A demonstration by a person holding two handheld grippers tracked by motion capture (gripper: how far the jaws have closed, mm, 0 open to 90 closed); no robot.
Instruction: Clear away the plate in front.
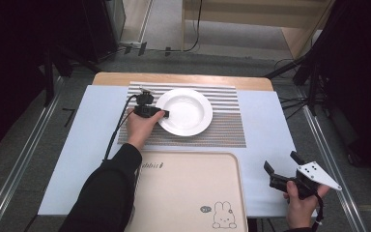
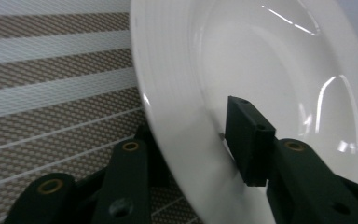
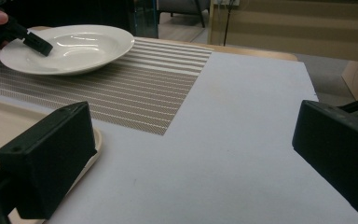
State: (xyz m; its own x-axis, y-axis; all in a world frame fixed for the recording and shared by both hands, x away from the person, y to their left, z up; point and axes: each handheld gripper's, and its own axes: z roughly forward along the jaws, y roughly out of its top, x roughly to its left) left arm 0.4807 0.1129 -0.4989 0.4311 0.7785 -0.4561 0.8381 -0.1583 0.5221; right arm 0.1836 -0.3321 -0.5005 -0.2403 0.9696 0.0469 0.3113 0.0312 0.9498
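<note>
A white deep plate [image 1: 185,110] lies on the striped placemat [image 1: 227,125] at the middle of the table. My left gripper [image 1: 163,114] is shut on the plate's left rim. In the left gripper view one jaw lies inside the plate [image 2: 270,70] and the other sits under the rim, against the mat [image 2: 56,98]. My right gripper [image 1: 281,164] hangs open over the table's front right corner, nothing between its jaws. The right gripper view shows the plate [image 3: 70,46] far off at the upper left, with the left gripper [image 3: 36,43] clamped on it.
A beige tray [image 1: 188,188] with a rabbit drawing lies at the front middle, its corner [image 3: 95,140] just left of my right gripper. A pale blue sheet [image 1: 265,121] covers the tabletop. Metal rails and dark stands flank the table.
</note>
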